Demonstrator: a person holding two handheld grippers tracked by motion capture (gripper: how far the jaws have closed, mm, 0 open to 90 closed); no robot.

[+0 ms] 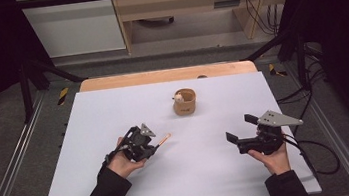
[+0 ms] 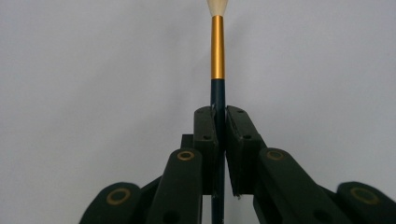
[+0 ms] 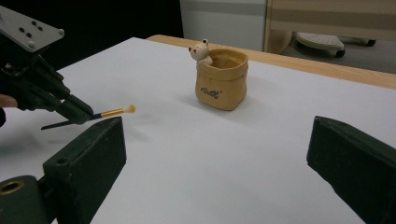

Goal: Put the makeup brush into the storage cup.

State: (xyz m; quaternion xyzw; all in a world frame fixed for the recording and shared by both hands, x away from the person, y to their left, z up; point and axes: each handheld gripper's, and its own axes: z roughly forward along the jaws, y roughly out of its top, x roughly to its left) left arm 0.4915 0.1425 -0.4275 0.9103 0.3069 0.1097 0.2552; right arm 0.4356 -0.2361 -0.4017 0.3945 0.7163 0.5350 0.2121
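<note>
Slender gold-ferruled brush (image 2: 217,70), sack-shaped holder (image 1: 184,102)

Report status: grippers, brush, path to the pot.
Left gripper shut on brush. Right gripper open, empty. Bear pot upright ahead; path clear.

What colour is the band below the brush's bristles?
Gold, on the brush; clearest in the left gripper view.

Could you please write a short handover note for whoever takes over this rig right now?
Left gripper: shut on the brush, gripping its dark handle, bristle tip pointing away from the hand, just above the table.
Right gripper: open, holding nothing, near the table's right side.
Bear pot: upright toward the far middle, apart from both grippers.
Done: brush picked up.
Left, probably: carry the brush over and place it in the pot.
</note>
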